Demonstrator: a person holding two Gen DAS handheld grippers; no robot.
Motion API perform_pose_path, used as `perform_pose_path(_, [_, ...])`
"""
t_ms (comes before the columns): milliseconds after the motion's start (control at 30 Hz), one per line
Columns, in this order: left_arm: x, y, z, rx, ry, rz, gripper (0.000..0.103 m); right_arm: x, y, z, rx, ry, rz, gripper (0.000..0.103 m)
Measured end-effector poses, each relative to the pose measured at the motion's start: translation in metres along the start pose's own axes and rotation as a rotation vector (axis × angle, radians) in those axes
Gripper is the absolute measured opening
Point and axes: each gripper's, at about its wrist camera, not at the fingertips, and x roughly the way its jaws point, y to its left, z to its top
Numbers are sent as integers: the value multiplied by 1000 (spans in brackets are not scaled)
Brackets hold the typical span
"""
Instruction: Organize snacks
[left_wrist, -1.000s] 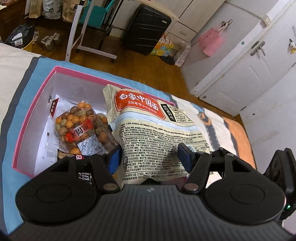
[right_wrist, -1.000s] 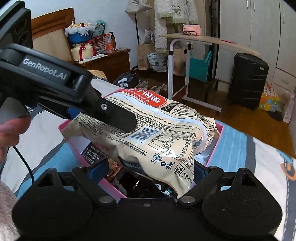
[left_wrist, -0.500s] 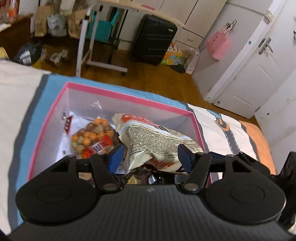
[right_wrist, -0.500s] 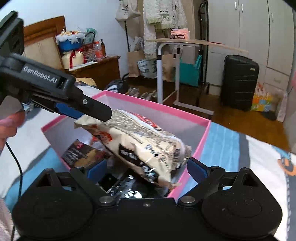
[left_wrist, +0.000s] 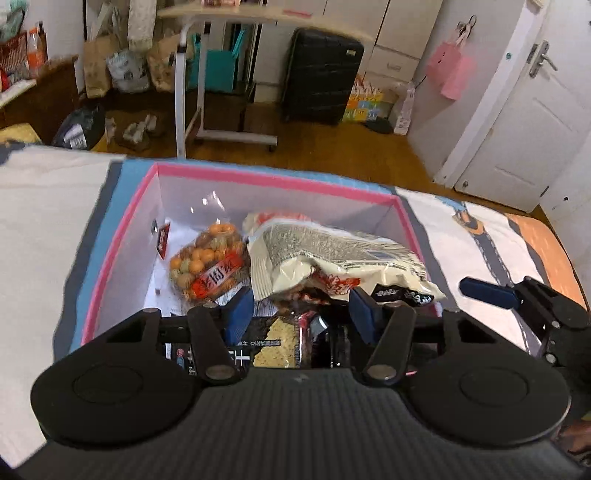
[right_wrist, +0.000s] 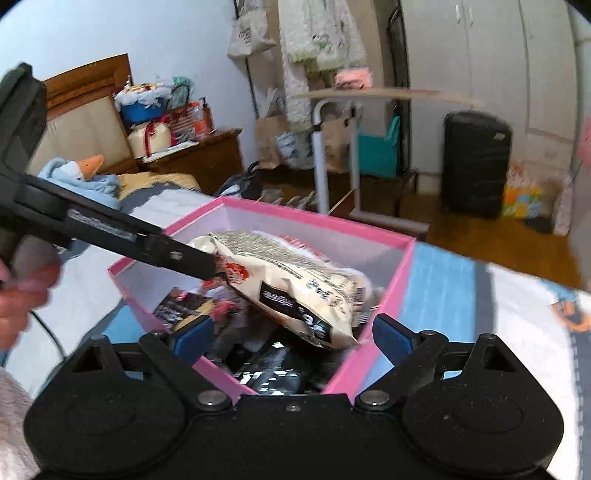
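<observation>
Both grippers, left gripper (left_wrist: 301, 314) and right gripper (right_wrist: 291, 334), gape empty, so nudge the tilted noodle bag (left_wrist: 332, 254) flat inside the pink box (left_wrist: 273, 179).

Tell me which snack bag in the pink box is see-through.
The nut bag, by the box's left wall: round orange and brown pieces show through it. The big noodle bag beside it is opaque cream.

Red label on nut bag (left_wrist: 207, 264): "老周家"; other print unreadable.
</observation>
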Motion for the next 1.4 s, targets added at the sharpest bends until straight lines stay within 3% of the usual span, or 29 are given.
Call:
perform_pose_path(67, [-14, -5, 0, 1, -35, -3, 56, -7, -4, 2, 1, -11, -60, 95])
perform_pose_path(200, [-46, -20, -3, -7, -88, -40, 56, -38, -14, 5, 66, -42, -89, 95])
perform_pose_path(300, [-65, -40, -9, 31, -118, -17, 59, -68, -25, 1, 127, -65, -117, 95])
perform_pose_path(367, [-79, -54, -11, 77, -151, -38, 62, -85, -32, 0, 131, -91, -143, 96])
perform_pose_path(500, [-112, -80, -13, 141, -217, -62, 68, -108, -42, 8, 121, -85, -231, 96])
perform_pose_path(700, [-145, -107, -25, 145, -254, -72, 77, -143, -49, 11, 116, -58, -309, 97])
perform_pose_path(900, [-153, -123, -39, 76, -215, 51, 91, -165, -49, -6, 167, -1, -365, 98])
perform_pose_path(1033, [-158, -138, -52, 144, -245, 174, 101, -172, -45, -16, 185, 11, -391, 99])
perform_pose_path(1167, [-149, -150, -64, 202, -217, 140, 103, -177, -42, -24, 206, 17, -417, 103])
perform_pose_path(1400, [-123, -160, -82, 199, -155, 179, 103, -187, -35, -38, 216, 21, -420, 103])
